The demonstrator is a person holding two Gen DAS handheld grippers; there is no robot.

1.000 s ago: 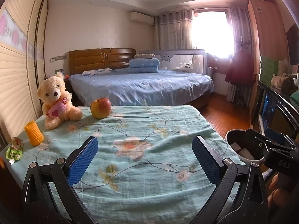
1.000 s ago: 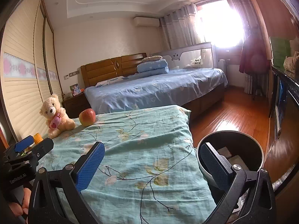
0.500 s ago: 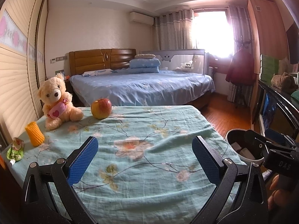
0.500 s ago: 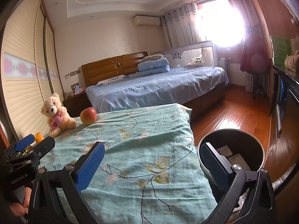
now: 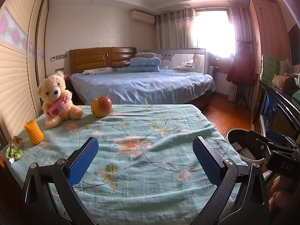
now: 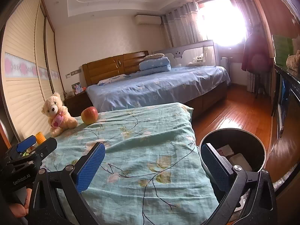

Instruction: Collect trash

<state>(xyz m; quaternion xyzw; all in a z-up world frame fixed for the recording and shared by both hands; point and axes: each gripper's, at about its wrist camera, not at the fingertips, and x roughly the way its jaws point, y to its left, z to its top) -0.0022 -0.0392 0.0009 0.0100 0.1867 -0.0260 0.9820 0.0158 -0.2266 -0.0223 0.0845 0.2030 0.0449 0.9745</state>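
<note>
Green foil, crinkled and flat: that is the pouch (image 5: 14, 149), the only thing on the cloth that I would call trash. It lies at about nine o'clock from my left tongs (image 5: 145, 157), at the left edge of the flowered cloth (image 5: 150, 131), just beside the yellow corn toy (image 5: 34, 134). In the right view I cannot make it out behind my other hand's tool.

I judge the pouch to be very light, limp and a little slippery, with a small hard spout at its near end. The spout or the stiff seam beside it is the best place to pinch; the flat belly would likely fold and slide out. Pressing down would also catch the cloth, which is loose and wrinkled.

The bear (image 5: 56, 101) and the apple (image 5: 101, 106) sit at about eleven o'clock, near each other but apart. I take them as things to leave.

My left tongs stand wide apart, nothing between the blue pads (image 5: 82, 161), hanging over the near part of the cloth without touching it. My right tongs (image 6: 151, 166) are just as wide and empty. Their right pad sits in front of the bin (image 6: 260, 150), which stands off the right edge of the cloth at about three o'clock. Some pale scraps already lie inside it.
</note>
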